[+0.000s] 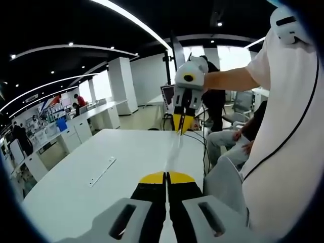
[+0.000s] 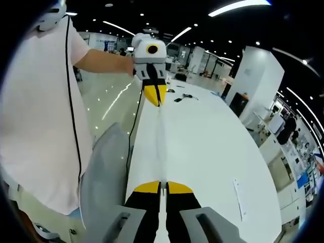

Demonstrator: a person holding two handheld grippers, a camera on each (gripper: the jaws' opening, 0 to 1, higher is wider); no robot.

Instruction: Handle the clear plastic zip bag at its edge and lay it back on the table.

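The clear plastic zip bag [image 1: 172, 152] hangs stretched between both grippers above the white table [image 1: 76, 197]. It is seen edge-on as a thin, faint strip. In the left gripper view my left gripper [image 1: 166, 178] is shut on the bag's near edge. The right gripper [image 1: 181, 124] pinches the far edge, with its yellow tips pointing down. The right gripper view shows the same from the other end. There my right gripper [image 2: 163, 186] is shut on the bag [image 2: 161, 147], and the left gripper [image 2: 154, 97] clamps its far edge over the table [image 2: 212, 147].
A white flat strip [image 1: 103, 170] [image 2: 239, 198] lies on the table. A grey chair [image 1: 225, 182] [image 2: 104, 172] stands at the table's edge beside the person in a white shirt [image 2: 45, 111]. Cables [image 2: 182, 97] lie at the far end. Another person [image 1: 230, 139] sits nearby.
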